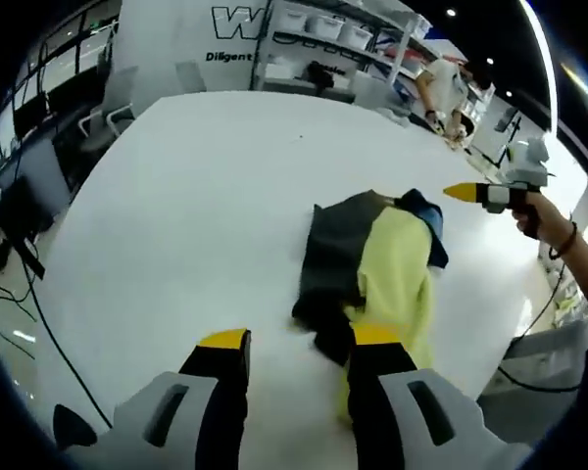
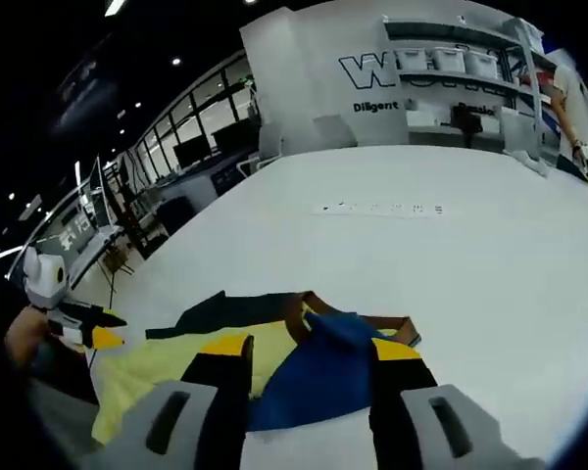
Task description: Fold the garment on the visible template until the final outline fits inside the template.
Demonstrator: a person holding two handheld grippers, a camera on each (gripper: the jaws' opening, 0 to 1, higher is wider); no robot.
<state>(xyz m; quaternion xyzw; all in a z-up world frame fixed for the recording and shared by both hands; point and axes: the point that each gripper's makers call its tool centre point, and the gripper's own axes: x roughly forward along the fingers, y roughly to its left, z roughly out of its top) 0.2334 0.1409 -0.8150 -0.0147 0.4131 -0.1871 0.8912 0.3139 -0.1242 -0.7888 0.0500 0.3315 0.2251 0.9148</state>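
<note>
Lying bunched mid white table (image 1: pixel 176 225): crumpled yellow, dark grey and blue fabric garment (image 1: pixel 377 269). Left tool (image 1: pixel 299 354) and right tool (image 2: pixel 312 354) gaping, empty, hovering at cloth edge. Risk: pinching several layers, dragging heap off unseen template.

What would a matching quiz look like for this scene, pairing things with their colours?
Things:
1. table
2. largest part of the garment
3. garment's bunched end
4. gripper jaw tips

Colours:
A. blue
B. white
C. pale yellow
D. bright yellow on black

Pairs: 1-B, 2-C, 3-A, 4-D
</note>
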